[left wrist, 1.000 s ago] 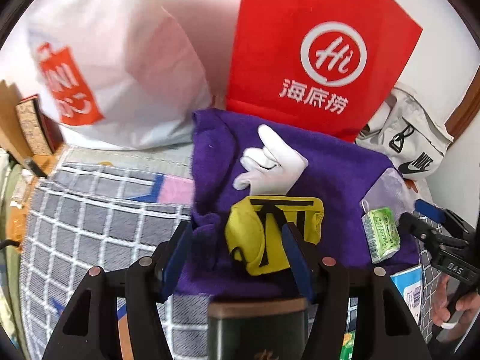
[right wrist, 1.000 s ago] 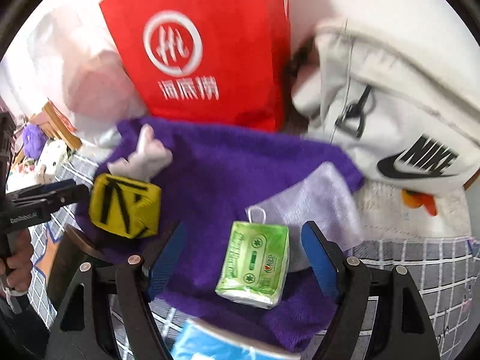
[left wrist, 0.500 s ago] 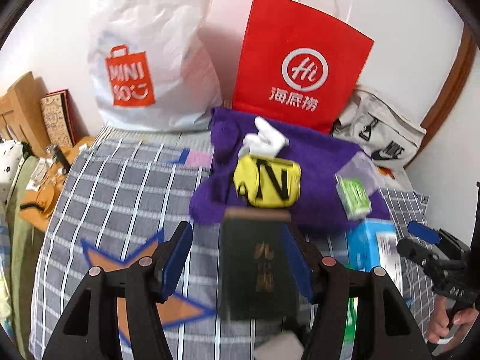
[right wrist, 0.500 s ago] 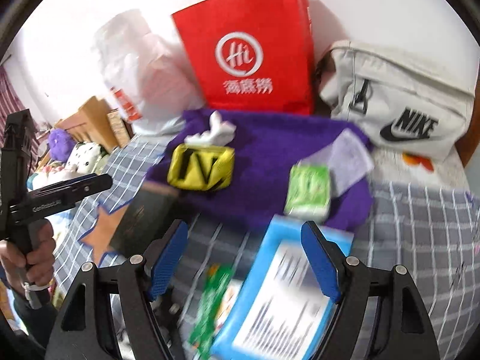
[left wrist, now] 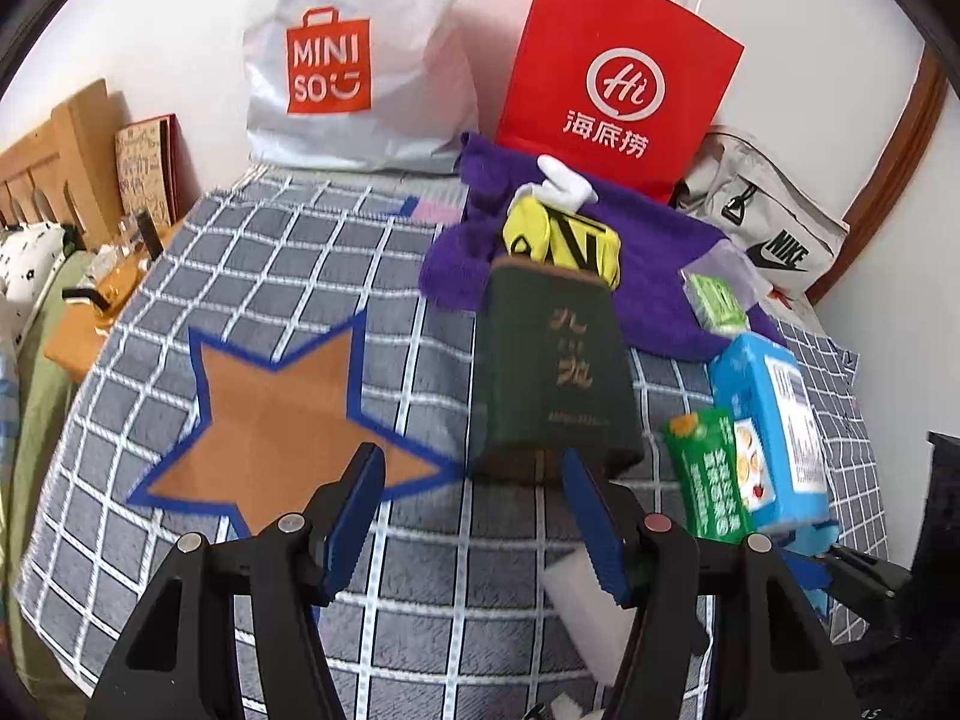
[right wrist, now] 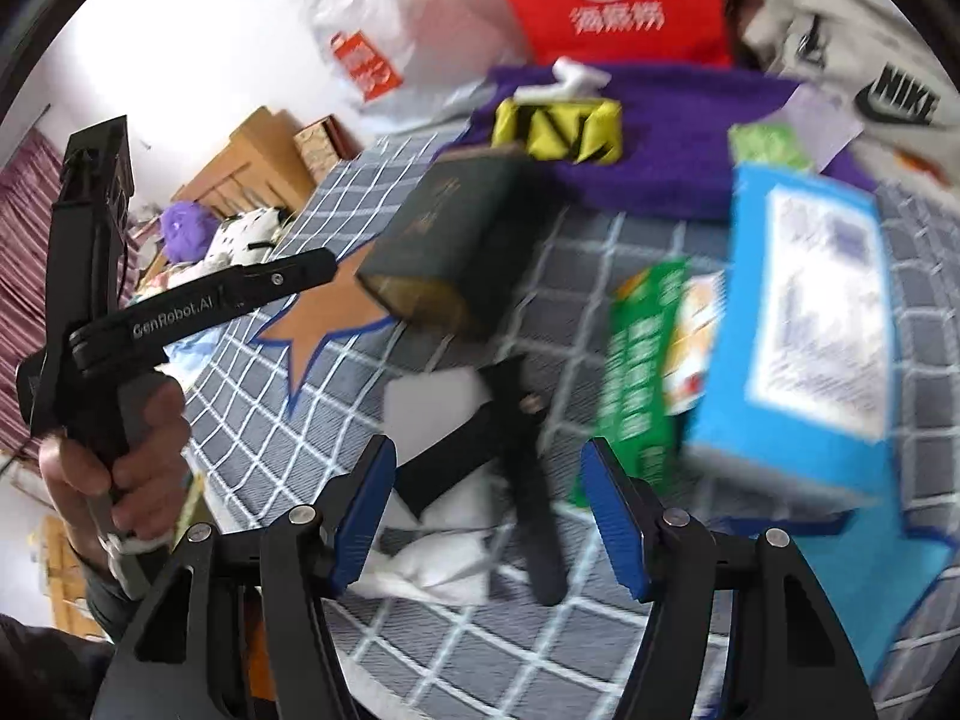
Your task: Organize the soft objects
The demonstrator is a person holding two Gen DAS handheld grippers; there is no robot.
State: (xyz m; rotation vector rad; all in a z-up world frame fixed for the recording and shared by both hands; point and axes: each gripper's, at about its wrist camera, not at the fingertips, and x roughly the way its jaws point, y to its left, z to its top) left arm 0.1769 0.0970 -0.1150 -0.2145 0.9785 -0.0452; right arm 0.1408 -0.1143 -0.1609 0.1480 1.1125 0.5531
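A purple towel (left wrist: 654, 252) lies at the back of the checked bedspread, with a yellow pouch (left wrist: 564, 243), a white plush hand (left wrist: 564, 186) and a green tissue pack (left wrist: 717, 300) on it. The towel (right wrist: 660, 120) and pouch (right wrist: 558, 129) also show in the right wrist view. My left gripper (left wrist: 471, 516) is open and empty, low over the bedspread, well short of the towel. My right gripper (right wrist: 489, 516) is open and empty above a white soft item (right wrist: 444, 516) and a black strap (right wrist: 522, 456).
A dark green box (left wrist: 555, 372) stands before the towel. A blue box (left wrist: 774, 426) and green packet (left wrist: 711, 480) lie right. A Miniso bag (left wrist: 354, 60), red paper bag (left wrist: 618, 78) and Nike bag (left wrist: 768, 222) line the wall. A wooden headboard (left wrist: 54, 156) is left.
Both grippers have pulled back from the towel toward the near edge of the bed. The pouch and tissue pack stay on the towel. Both grippers remain open.
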